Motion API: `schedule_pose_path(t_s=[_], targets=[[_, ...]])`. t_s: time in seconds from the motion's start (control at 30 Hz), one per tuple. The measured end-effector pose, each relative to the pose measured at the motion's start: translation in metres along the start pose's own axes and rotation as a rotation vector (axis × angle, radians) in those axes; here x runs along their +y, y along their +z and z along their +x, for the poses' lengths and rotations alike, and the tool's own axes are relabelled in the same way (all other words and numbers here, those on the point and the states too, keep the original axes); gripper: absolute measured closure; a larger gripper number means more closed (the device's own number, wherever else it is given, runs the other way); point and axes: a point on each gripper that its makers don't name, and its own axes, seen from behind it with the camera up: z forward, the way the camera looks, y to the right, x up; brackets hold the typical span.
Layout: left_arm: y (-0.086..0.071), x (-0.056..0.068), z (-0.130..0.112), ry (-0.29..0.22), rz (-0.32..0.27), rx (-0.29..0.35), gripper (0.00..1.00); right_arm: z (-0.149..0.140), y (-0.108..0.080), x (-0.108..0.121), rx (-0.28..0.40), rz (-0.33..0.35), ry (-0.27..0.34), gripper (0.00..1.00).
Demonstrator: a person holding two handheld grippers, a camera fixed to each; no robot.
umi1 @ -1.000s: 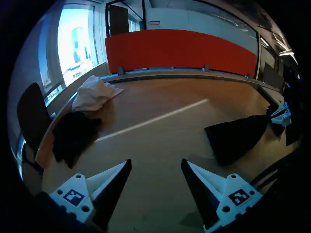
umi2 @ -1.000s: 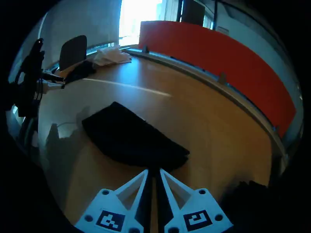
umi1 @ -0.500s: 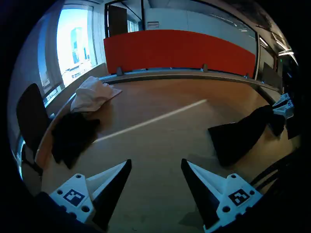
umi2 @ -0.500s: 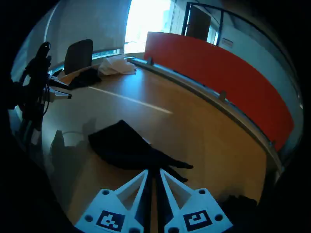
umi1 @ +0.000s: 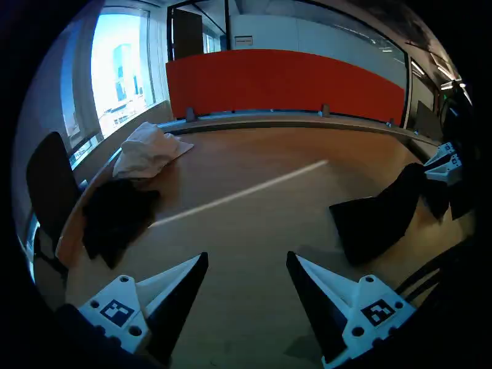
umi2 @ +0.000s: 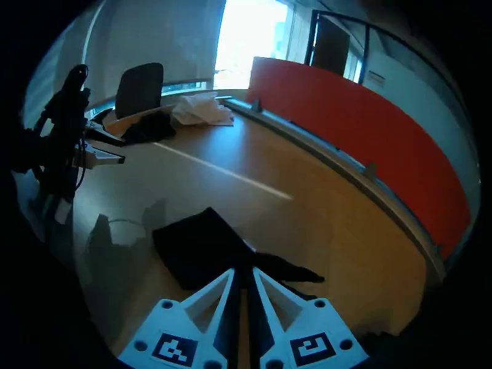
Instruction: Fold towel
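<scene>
A black towel (umi1: pixel 375 221) lies on the wooden table (umi1: pixel 258 160) to the right, one end raised off the surface. My right gripper (umi1: pixel 446 166) holds that raised end. In the right gripper view, my right gripper (umi2: pixel 244 273) is shut on the black towel (umi2: pixel 203 252), which trails down to the table (umi2: pixel 307 209) in front of it. My left gripper (umi1: pixel 246 270) hovers open over bare table, well left of the towel, with nothing between its fingers. From the right gripper view, the left gripper (umi2: pixel 101 147) shows far left, held by a hand.
A crumpled white towel (umi1: pixel 147 150) and a heap of black cloth (umi1: pixel 117 215) sit at the table's far left edge. A dark chair (umi1: pixel 52 178) stands beyond them. A red partition (umi1: pixel 283 80) runs along the table's back edge.
My right gripper has risen with the towel's end, so the flat black towel is now gathered and partly lifted. The left gripper has stayed in place.
</scene>
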Motion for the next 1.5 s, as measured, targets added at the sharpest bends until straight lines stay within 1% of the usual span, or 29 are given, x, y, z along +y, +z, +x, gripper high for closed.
schedule_pose_path(t_s=[0.23, 0.6, 0.8, 1.1, 1.17, 1.2, 1.37, 1.5], targets=[[-0.001, -0.003, -0.001, -0.009, 0.004, 0.002, 0.06, 0.017, 0.019, -0.022, 0.008, 0.054, -0.029, 0.95], [-0.003, -0.01, -0.004, -0.02, 0.012, 0.001, 0.06, 0.028, 0.045, -0.053, -0.002, 0.132, -0.058, 0.95], [-0.004, -0.012, -0.006, -0.023, 0.013, -0.001, 0.06, 0.027, 0.052, -0.062, -0.015, 0.155, -0.066, 0.95], [-0.005, -0.016, -0.009, -0.027, 0.017, -0.003, 0.06, 0.026, 0.062, -0.071, -0.031, 0.18, -0.069, 0.95], [-0.006, -0.017, -0.01, -0.028, 0.018, -0.004, 0.06, 0.024, 0.064, -0.075, -0.04, 0.192, -0.073, 0.93], [-0.006, -0.018, -0.011, -0.029, 0.019, -0.005, 0.06, 0.023, 0.065, -0.077, -0.045, 0.198, -0.074, 0.86], [-0.007, -0.021, -0.014, -0.03, 0.025, -0.009, 0.06, 0.016, 0.069, -0.088, -0.073, 0.226, -0.081, 0.39], [-0.007, -0.023, -0.015, -0.032, 0.029, -0.011, 0.06, 0.014, 0.068, -0.091, -0.076, 0.237, -0.07, 0.17]])
